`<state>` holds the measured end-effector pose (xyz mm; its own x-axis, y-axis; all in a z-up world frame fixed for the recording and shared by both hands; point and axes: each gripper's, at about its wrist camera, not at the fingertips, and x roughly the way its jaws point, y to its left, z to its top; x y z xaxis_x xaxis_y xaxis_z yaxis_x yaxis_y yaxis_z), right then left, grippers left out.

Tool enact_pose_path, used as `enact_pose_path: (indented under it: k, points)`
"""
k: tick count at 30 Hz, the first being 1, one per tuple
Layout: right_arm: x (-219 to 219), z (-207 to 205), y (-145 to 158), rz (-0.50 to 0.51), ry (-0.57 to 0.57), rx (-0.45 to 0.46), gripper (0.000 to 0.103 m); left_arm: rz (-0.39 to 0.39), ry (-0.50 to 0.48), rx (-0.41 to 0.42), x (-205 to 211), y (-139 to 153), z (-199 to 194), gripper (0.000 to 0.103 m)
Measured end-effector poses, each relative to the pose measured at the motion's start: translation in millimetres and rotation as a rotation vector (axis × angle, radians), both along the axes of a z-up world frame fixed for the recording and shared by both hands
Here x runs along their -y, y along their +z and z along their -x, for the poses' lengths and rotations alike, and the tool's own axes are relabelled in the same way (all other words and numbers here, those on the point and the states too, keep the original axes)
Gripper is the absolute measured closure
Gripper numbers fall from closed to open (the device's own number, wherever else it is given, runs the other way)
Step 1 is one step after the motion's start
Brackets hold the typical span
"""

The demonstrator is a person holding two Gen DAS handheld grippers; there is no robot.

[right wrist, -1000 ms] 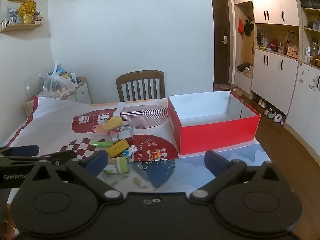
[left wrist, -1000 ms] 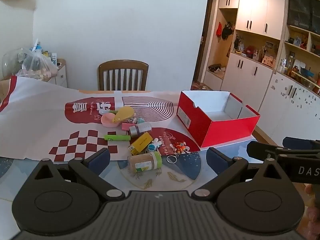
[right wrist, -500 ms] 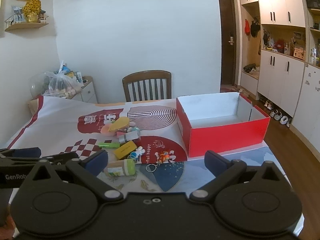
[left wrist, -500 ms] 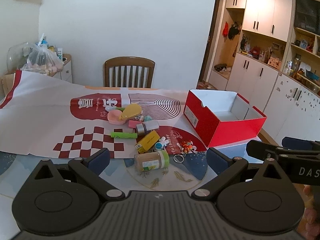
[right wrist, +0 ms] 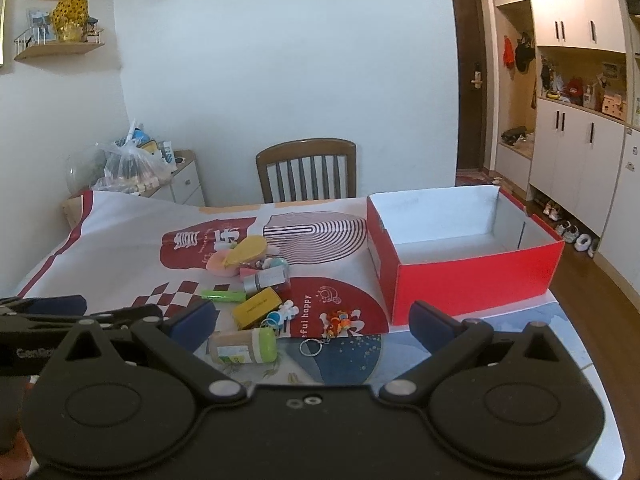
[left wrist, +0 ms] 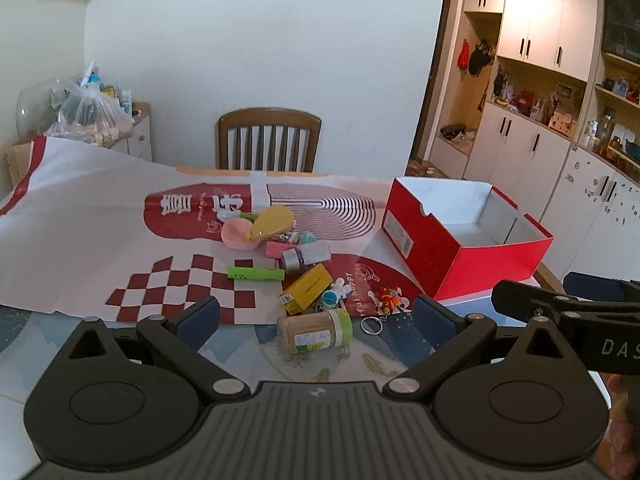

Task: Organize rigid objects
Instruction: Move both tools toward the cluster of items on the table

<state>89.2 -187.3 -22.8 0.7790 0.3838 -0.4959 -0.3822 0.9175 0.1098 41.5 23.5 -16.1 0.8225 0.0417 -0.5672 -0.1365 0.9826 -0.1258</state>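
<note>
A pile of small objects lies mid-table: a tan jar with a green lid (left wrist: 316, 334) (right wrist: 243, 346) on its side nearest me, a yellow box (left wrist: 306, 289) (right wrist: 256, 307), a green tube (left wrist: 255, 273), a silver-capped bottle (left wrist: 306, 256), a pink and yellow scoop (left wrist: 256, 226), and a key ring with a toy (left wrist: 382, 304). An open red box (left wrist: 464, 236) (right wrist: 464, 252) stands empty to the right. My left gripper (left wrist: 316, 318) and right gripper (right wrist: 314, 320) are open, empty, and held short of the pile.
A printed paper sheet (left wrist: 100, 216) covers the table. A wooden chair (left wrist: 269, 140) stands at the far side. A bag of items (left wrist: 86, 114) sits on a cabinet at the back left. White cupboards (left wrist: 540, 152) line the right wall.
Both views have shifted: the pile and red box now sit further right in the left view and lower in the right view. Both grippers stay open and empty.
</note>
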Motion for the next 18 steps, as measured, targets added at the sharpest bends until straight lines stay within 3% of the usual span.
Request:
enact_pose_path:
  k: [7,13,18]
  points:
    - [-1,-26,-6,0.017,0.029,-0.003,0.000,-0.008,-0.003,-0.040,-1,-13,-30,0.000]
    - [-3,-57,-20,0.033,0.068,-0.060,0.000,0.021,0.025,-0.087,-11,-33,-53,0.000]
    - [-8,-82,-34,0.059,0.098,-0.090,0.001,-0.023,0.019,-0.120,-13,-62,-69,0.000]
